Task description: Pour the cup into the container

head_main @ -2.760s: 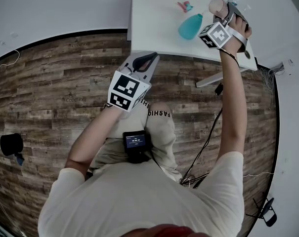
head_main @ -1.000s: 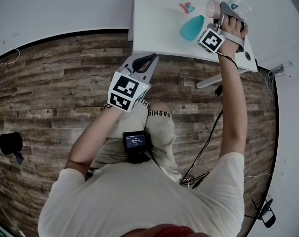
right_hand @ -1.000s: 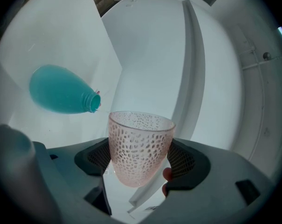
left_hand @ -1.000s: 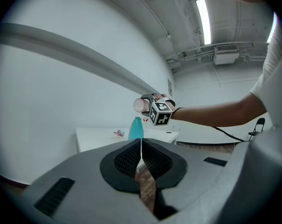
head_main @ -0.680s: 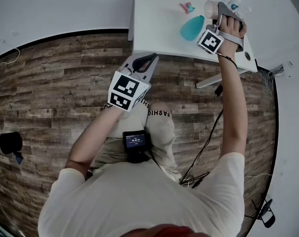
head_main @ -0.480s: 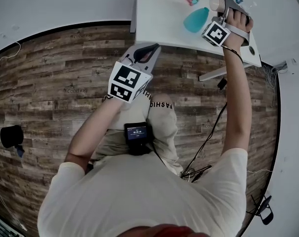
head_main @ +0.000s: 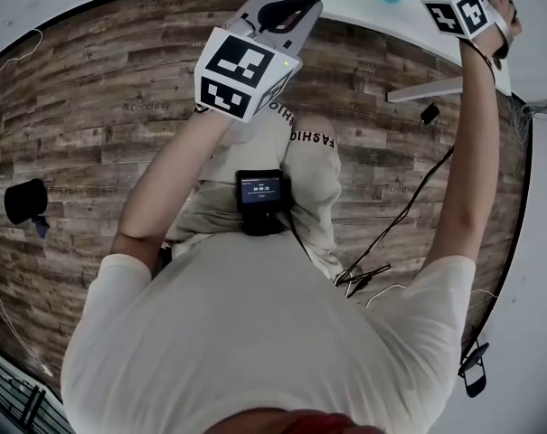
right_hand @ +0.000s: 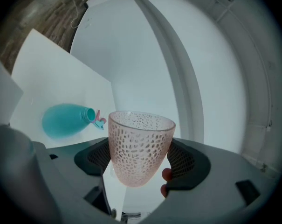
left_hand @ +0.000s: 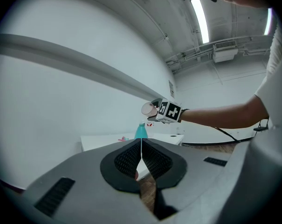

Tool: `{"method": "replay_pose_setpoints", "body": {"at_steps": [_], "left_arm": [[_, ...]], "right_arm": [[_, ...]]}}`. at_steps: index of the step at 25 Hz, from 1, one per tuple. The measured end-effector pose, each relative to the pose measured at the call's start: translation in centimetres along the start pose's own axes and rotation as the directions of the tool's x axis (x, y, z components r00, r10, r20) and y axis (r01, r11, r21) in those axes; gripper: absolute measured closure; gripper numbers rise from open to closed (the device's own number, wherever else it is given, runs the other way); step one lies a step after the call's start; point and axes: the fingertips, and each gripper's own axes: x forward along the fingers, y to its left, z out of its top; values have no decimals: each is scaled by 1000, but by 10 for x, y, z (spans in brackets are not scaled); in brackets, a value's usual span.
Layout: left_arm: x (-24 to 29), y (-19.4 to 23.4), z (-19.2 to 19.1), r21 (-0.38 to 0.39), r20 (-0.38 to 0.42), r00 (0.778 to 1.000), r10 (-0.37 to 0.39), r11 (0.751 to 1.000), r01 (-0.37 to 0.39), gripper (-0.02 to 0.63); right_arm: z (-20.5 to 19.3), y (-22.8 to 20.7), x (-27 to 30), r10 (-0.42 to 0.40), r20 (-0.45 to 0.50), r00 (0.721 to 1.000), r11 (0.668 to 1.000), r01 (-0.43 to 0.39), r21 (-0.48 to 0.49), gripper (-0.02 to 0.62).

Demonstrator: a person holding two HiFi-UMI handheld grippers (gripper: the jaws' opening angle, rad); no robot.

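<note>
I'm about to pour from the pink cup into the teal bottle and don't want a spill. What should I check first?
1. Cup gripped by right tongs: ok, jaws closed on its sides.
2. Teal bottle upright on the table: ok.
3. Bottle mouth uncapped: ok, looks open.
4. Cup rim lined up over the mouth: not ok, bottle sits off to one side.
5. Anything in the cup: cannot tell.
6. Left tongs out of the way: ok, shut, empty.

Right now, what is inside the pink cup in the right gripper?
Through the rim of the pink cup only its dotted inner wall shows, no visible contents; the bottom is covered by its near wall.
</note>
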Motion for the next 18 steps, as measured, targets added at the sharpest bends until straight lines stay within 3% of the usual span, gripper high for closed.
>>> {"method": "replay_pose_setpoints", "body": {"at_steps": [3, 7, 9, 14, 16, 18], "left_arm": [[-1, 1, 5, 6, 9, 1000, 8, 1000, -8, 592], [0, -1, 10, 18, 27, 1000, 13, 1000, -13, 592], [1, -3, 11, 22, 34, 999, 14, 1000, -15, 592], [3, -3, 12, 30, 41, 999, 14, 999, -15, 592], [4, -4, 11, 31, 39, 999, 14, 999, -15, 593], [6, -6, 8, 31, 38, 999, 14, 999, -16, 592]], "right_arm": [[-1, 1, -5, 59, 26, 998, 988, -62, 140, 224], [-11, 2, -8, 144, 67, 987, 926, -159, 342, 224], [-17, 9, -7, 197, 100, 975, 871, -220, 440, 224], [-35, 38, 3, 322, 190, 927, 666, -365, 651, 224], [-42, 51, 5, 357, 209, 911, 614, -397, 683, 224], [-49, 63, 5, 386, 216, 897, 586, -419, 694, 224]]}}
